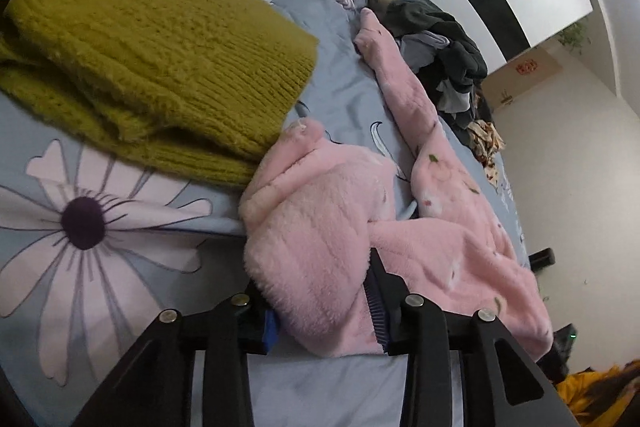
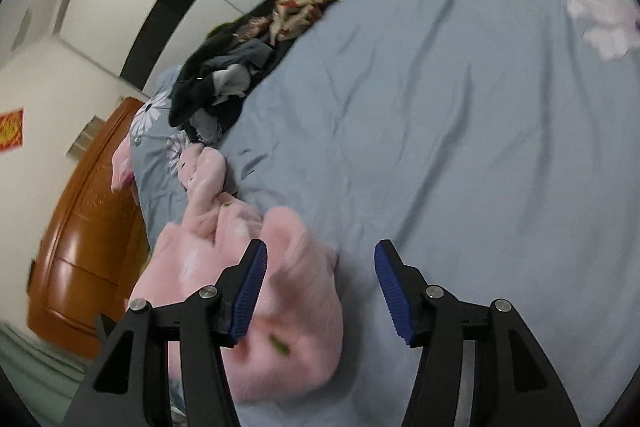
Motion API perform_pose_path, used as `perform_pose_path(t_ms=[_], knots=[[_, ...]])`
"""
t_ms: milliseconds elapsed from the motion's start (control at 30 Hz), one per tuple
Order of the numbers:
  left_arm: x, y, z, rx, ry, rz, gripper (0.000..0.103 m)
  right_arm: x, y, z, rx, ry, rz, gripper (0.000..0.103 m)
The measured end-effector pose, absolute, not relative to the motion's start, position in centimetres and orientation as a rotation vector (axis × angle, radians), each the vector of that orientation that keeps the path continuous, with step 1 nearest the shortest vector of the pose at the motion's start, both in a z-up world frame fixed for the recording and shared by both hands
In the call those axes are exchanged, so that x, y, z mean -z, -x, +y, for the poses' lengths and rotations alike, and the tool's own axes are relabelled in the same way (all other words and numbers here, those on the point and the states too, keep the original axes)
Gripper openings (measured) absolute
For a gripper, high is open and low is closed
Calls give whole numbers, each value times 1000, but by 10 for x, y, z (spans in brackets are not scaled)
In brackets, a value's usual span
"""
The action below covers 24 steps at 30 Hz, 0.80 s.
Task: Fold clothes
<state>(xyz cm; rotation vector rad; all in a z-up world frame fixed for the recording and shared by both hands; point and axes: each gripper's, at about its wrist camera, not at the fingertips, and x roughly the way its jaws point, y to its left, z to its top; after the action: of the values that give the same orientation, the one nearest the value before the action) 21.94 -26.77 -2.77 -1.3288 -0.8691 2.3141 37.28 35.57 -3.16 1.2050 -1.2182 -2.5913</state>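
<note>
Your pink fleece garment (image 1: 320,239) lies spread on the blue flowered bedsheet (image 1: 100,267), just beside the folded green sweater (image 1: 152,67), with the dark clothes pile (image 1: 444,43) beyond it. Your left gripper (image 1: 320,303) stands partly open with a thick fold of the fleece between its fingers; whether the pads press it you cannot tell. Your right gripper (image 2: 318,291) stands wide, its left finger (image 2: 250,291) over the fleece edge, gripping nothing.
</note>
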Motion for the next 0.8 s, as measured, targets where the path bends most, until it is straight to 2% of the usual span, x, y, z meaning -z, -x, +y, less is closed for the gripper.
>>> perform_pose_path(t_ms=[67, 100, 133, 167, 200, 333, 433, 533, 633, 733, 800], knots=[[23, -217, -264, -2313, 1307, -856, 37, 32, -362, 349, 2557, -1229, -1207, 57], [20, -215, -261, -2320, 1296, -837, 32, 32, -357, 345, 2540, -1240, -1196, 52], [16, -214, -258, -2328, 1284, -818, 26, 31, -352, 340, 2532, -1248, -1186, 41], [12, -210, -256, -2327, 1273, -812, 14, 30, -350, 337, 2527, -1267, -1172, 11], [8, -206, -254, -2325, 1262, -805, 13, 29, -349, 337, 2520, -1289, -1172, 6], [-26, -169, -234, -2329, 1184, -722, 11, 11, -335, 352, 2506, -1221, -1258, 5], [-70, -120, -204, -2362, 1097, -629, 10, -32, -303, 383, 2581, -1128, -1305, 4], [-152, -77, -186, -2372, 875, -637, 10, -113, -282, 419, 2657, -879, -1339, 4], [-227, -79, -189, -2410, 590, -592, 10, -188, -295, 438, 2788, -598, -1222, 4], [-250, -93, -200, -2398, 452, -551, 10, -220, -329, 458, 2882, -411, -1149, 4], [-224, -98, -203, -2388, 500, -541, 11, -208, -343, 466, 2938, -434, -1134, 4]])
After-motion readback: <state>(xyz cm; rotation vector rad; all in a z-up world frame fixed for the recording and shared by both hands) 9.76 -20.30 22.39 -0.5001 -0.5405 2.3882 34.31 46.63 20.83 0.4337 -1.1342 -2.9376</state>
